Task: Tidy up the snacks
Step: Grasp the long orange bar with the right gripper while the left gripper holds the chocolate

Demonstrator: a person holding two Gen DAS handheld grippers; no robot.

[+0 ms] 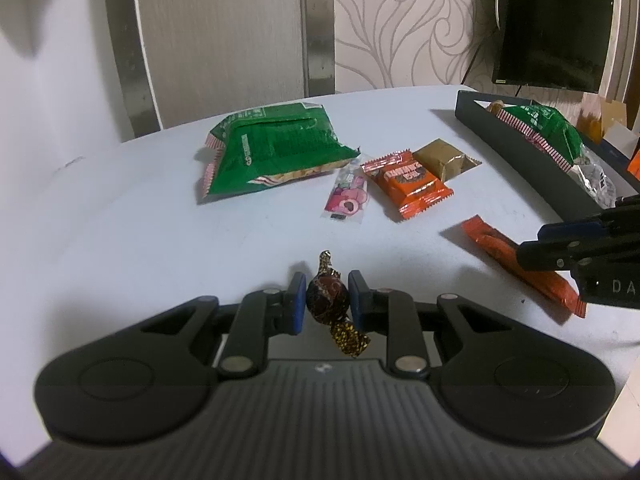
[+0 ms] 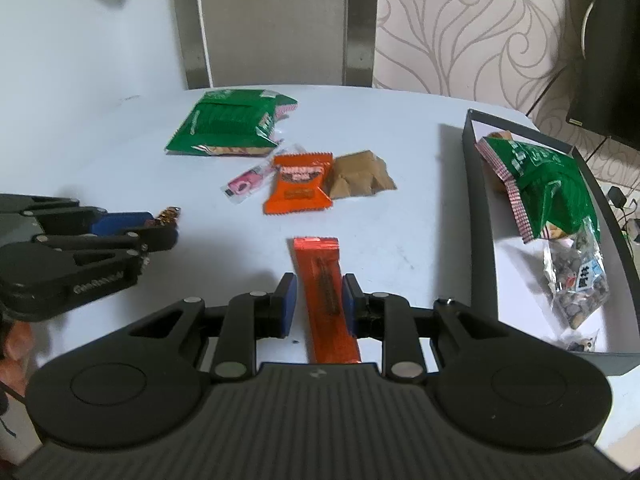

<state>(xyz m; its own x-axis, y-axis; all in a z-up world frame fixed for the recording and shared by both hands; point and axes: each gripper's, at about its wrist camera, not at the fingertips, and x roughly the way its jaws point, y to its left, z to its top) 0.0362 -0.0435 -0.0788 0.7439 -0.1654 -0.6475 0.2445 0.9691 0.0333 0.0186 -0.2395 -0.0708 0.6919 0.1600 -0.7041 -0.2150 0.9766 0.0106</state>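
Here, left tongs (image 1: 327, 299) sit low over the white counter (image 1: 160, 240), blue pads closed to a narrow gap and pressed on either side of a round dark-brown foil-wrapped candy with twisted gold-flecked ends (image 1: 326, 298); whether the candy is lifted or resting on the surface cannot be told. Right tongs (image 2: 319, 302) likewise narrowed around a long orange foil snack bar (image 2: 326, 292), right pad touching its edge, left pad just beside it; the bar lies flat on the counter, running lengthwise between the fingers. Farther back, mid-counter, a loose cluster: large green crinkled snack bag with red-striped edges (image 1: 272, 148) at far left, small clear sachet with pink print (image 1: 346, 196) just near-right of it, orange square packet with brown lettering (image 1: 408, 184) beside that, and a tan-brown wrapped block (image 1: 444, 158) touching the orange packet's far-right side. At right, a dark rectangular tray with white floor (image 2: 484, 216) holds a second green bag with striped edges (image 2: 544, 184) toward its far end and a clear packet of dark mixed pieces (image 2: 576, 280) nearer. Black monitor (image 1: 552, 24) against patterned wallpaper, far right.
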